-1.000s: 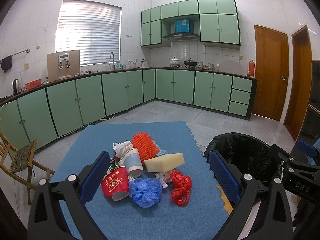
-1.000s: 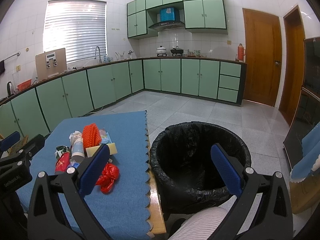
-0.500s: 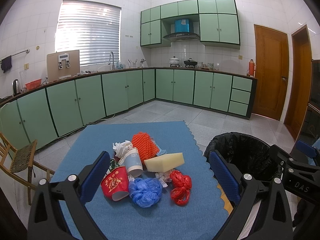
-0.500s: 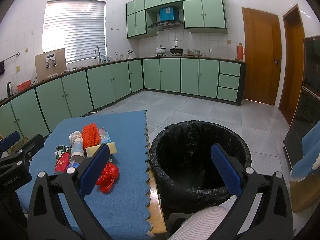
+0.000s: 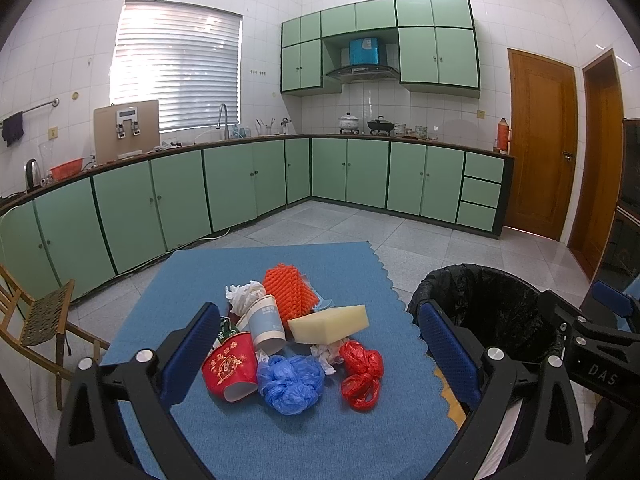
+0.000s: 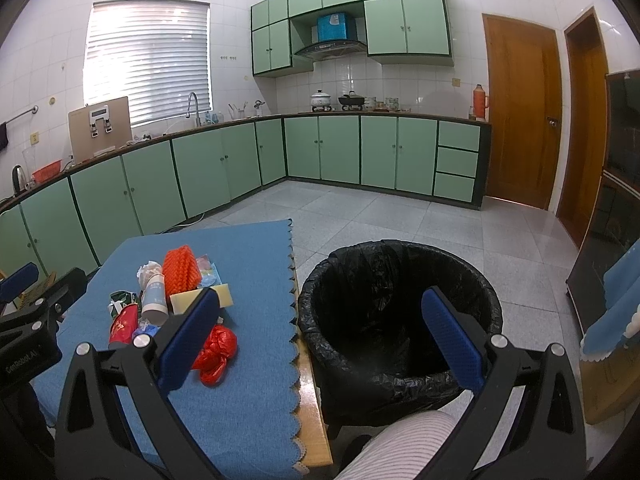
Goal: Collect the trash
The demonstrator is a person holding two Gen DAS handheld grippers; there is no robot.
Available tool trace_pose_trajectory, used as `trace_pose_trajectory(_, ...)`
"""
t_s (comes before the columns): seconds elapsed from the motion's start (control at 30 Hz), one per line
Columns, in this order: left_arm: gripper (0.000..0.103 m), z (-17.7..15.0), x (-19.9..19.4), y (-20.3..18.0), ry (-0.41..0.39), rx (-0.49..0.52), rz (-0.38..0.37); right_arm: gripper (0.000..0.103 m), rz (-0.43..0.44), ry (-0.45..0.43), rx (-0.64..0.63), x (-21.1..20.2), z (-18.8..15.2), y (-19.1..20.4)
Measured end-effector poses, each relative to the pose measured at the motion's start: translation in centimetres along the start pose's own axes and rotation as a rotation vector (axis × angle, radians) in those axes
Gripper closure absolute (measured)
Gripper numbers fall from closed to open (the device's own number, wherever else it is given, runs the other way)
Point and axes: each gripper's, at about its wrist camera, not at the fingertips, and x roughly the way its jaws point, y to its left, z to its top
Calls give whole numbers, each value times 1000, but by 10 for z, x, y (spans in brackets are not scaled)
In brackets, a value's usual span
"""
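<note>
Kitchen with green cabinets, seen along two hand-held grippers. Left gripper (image 5: 316,344) hovering above a worktop (image 5: 224,276) covered in blue cloth, jaws spread wide and empty. Framed between and just ahead of those jaws, a pile of trash: red paper cup (image 5: 231,369) on its side nearest the left jaw, crumpled blue bag (image 5: 290,383) in the middle, red bag (image 5: 361,372) toward the right jaw. Farther ahead, a pale paper cup (image 5: 267,323), yellow sponge (image 5: 329,323), orange ribbed scrubber (image 5: 291,291) and crumpled tissue (image 5: 245,295). Right gripper (image 6: 320,336) also wide open and empty, aimed over a bin lined with a black bag (image 6: 400,320), standing against the worktop's edge, probably so trash travels only a short way. Pile lying beyond its left jaw. Nothing collected yet, judging by the bin's dark, seemingly empty inside.
</note>
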Motion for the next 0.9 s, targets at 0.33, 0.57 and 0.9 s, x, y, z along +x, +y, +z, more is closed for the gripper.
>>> trace_pose_trajectory(0.33, 6, 0, -1, 0, 1, -1, 1, 5, -4, 4, 4, 2, -1, -2)
trace_pose_trajectory(0.57, 6, -1, 2, 1, 9, -3, 0, 5, -4, 11, 3, 5, -2, -1)
trace_pose_trajectory(0.9, 6, -7, 53, 59, 100, -49, 142, 5, 38, 61, -31, 49, -11, 23)
